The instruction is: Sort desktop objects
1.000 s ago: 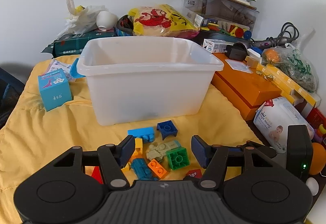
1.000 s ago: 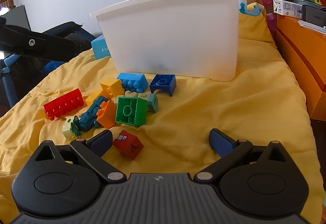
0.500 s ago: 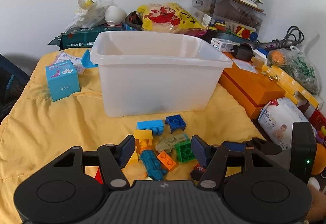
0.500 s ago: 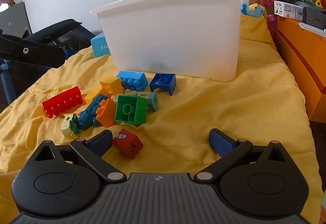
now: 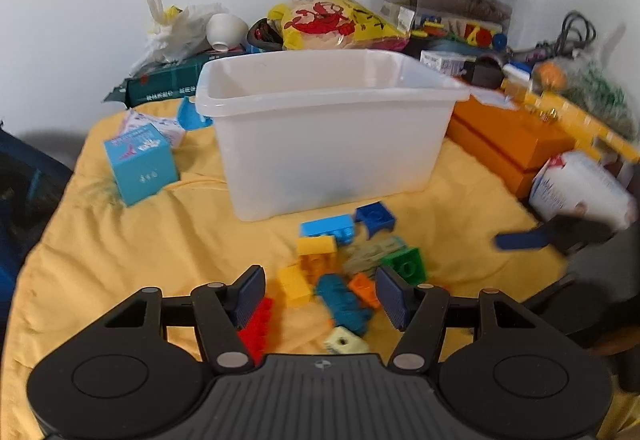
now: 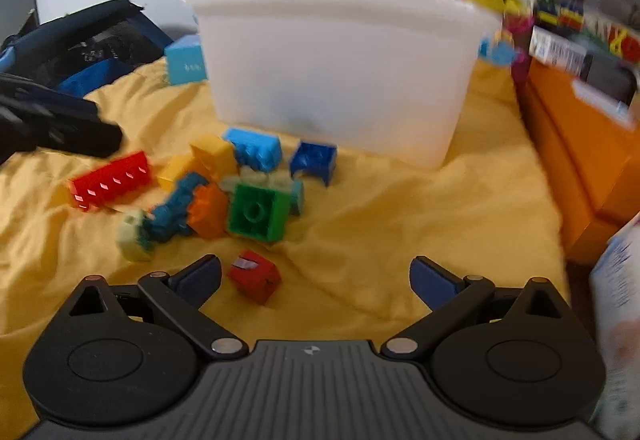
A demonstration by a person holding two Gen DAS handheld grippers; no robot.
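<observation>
A pile of toy bricks lies on the yellow cloth in front of a white plastic bin (image 5: pixel 328 144), also in the right wrist view (image 6: pixel 340 72). It holds a green brick (image 5: pixel 404 264) (image 6: pixel 258 214), a dark blue brick (image 5: pixel 374 216) (image 6: pixel 314 160), a light blue brick (image 5: pixel 328 228) (image 6: pixel 252 148), a long red brick (image 6: pixel 112 180) and a teal piece (image 5: pixel 344 304). A small red brick (image 6: pixel 254 276) lies apart, just beyond my right gripper (image 6: pixel 316 276). My left gripper (image 5: pixel 320 296) is open above the pile. Both grippers are empty.
A light blue box (image 5: pixel 140 164) stands left of the bin. An orange box (image 5: pixel 512 144) (image 6: pixel 580 144) and a wipes pack (image 5: pixel 580 192) lie to the right. Bags, books and a tin are stacked along the back wall. A dark bag (image 6: pixel 80 48) sits at the far left.
My left gripper has moved left and back, so the pile now sits between its fingers. My right gripper has shifted right and slightly forward. Both stay open.
</observation>
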